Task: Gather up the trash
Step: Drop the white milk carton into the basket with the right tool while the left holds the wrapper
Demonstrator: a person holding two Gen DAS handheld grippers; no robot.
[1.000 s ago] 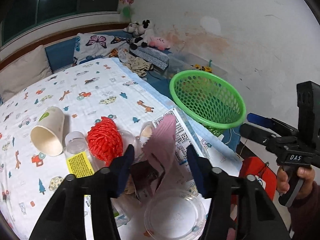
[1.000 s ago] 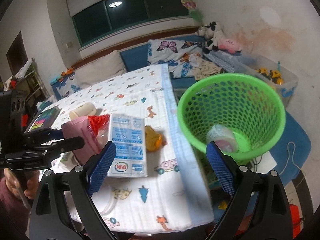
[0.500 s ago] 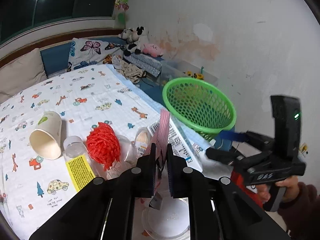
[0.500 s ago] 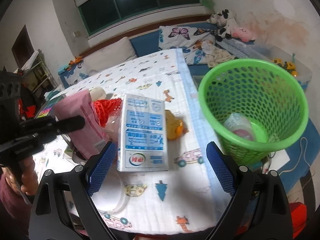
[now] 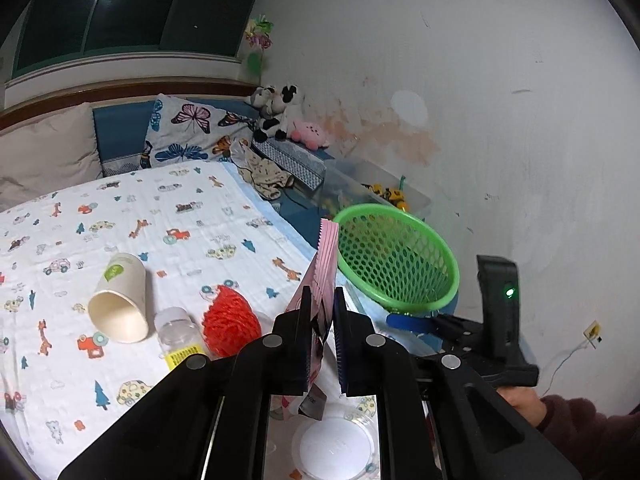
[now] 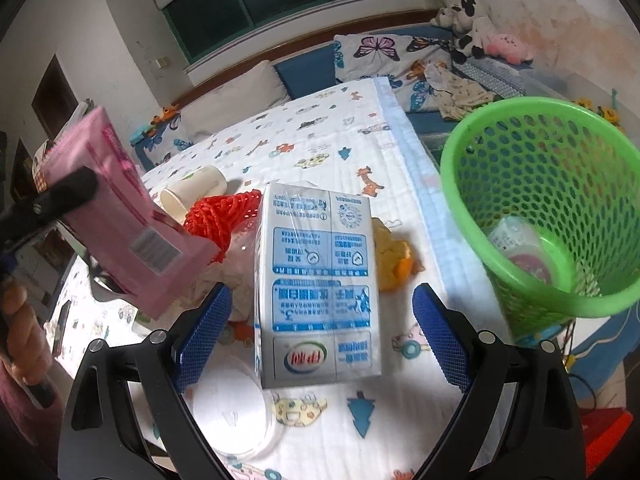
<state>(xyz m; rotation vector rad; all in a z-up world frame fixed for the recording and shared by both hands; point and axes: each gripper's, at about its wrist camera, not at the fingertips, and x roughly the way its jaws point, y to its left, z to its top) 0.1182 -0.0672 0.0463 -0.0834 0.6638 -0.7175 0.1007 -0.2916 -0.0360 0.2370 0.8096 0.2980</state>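
The left gripper [image 5: 322, 316] is clamped on a flat pink pouch [image 5: 326, 256], pinching it low so that most of the packet stands up above the fingers and clear of the printed bedsheet [image 5: 168, 216] — seen from the right wrist camera it hangs off to the left, barcode side showing. The green mesh basket [image 6: 532, 208] stands just off the bed's edge to the right and already holds a crumpled wrapper or two. The step in hand looks to be carrying the pouch across and dropping it in. To do that well, keep the grip firm until the pouch is squarely above the basket's mouth, not merely over the rim — a light, flat packet is likely to flutter or catch the lip if let go early or from high up. Bring it low into the opening before letting go. The right gripper [image 6: 320, 332] hangs with its blue pads spread wide and empty, framing a blue-and-white carton [image 6: 316, 292] lying on the sheet; it would do well to hold off so the two tools do not cross paths at the basket.
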